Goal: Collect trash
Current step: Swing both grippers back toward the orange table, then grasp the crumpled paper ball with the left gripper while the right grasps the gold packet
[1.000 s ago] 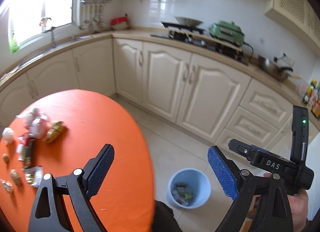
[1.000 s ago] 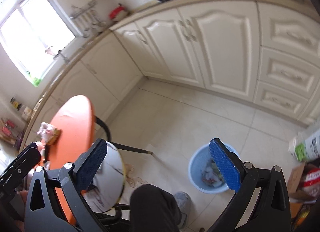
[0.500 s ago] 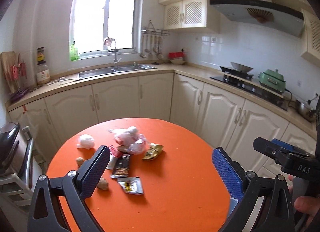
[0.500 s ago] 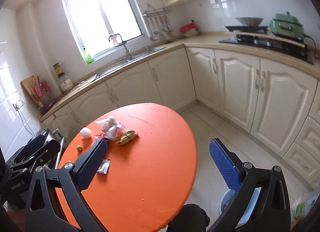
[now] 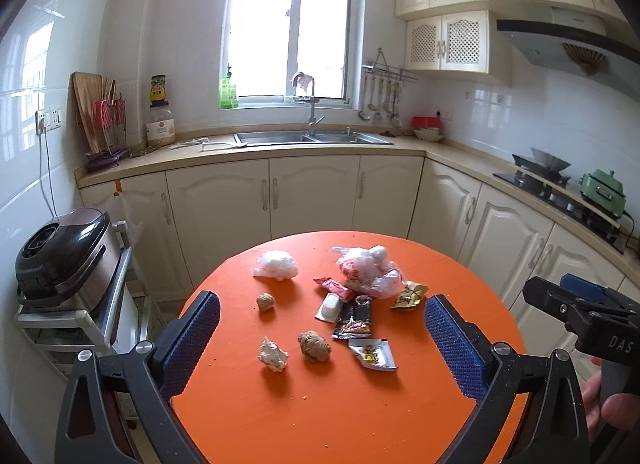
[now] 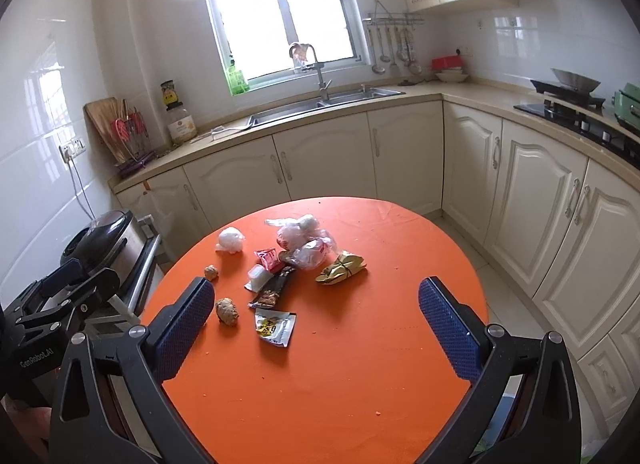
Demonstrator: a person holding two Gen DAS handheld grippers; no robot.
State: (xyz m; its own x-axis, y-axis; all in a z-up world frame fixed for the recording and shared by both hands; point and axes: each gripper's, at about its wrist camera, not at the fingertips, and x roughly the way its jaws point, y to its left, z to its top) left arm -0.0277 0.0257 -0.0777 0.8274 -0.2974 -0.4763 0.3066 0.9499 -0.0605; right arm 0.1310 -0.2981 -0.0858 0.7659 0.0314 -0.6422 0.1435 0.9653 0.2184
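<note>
Both grippers hang above the near edge of the round orange desk (image 5: 460, 276), jaws spread wide and holding nothing; the left gripper (image 5: 320, 340) and right gripper (image 6: 312, 328) each look out over the litter. By my reading, the step in hand is picking the first piece to lift, with nothing grasped yet.

Nearest the left jaws lie a crumpled foil scrap (image 5: 273, 354), a brown lump (image 5: 314, 347) and a torn yellow sachet (image 5: 374, 354), all between the pads but farther out on the desk. Beyond them sit a dark snack wrapper (image 5: 354, 320), a small white cup (image 5: 331, 305), a gold wrapper (image 5: 410, 295), a crumpled plastic bag (image 5: 368, 270) and a white wad (image 5: 277, 264).

Next, I judge, one gripper must drop forward and straddle a single piece, then close. No bin shows in either view.
</note>
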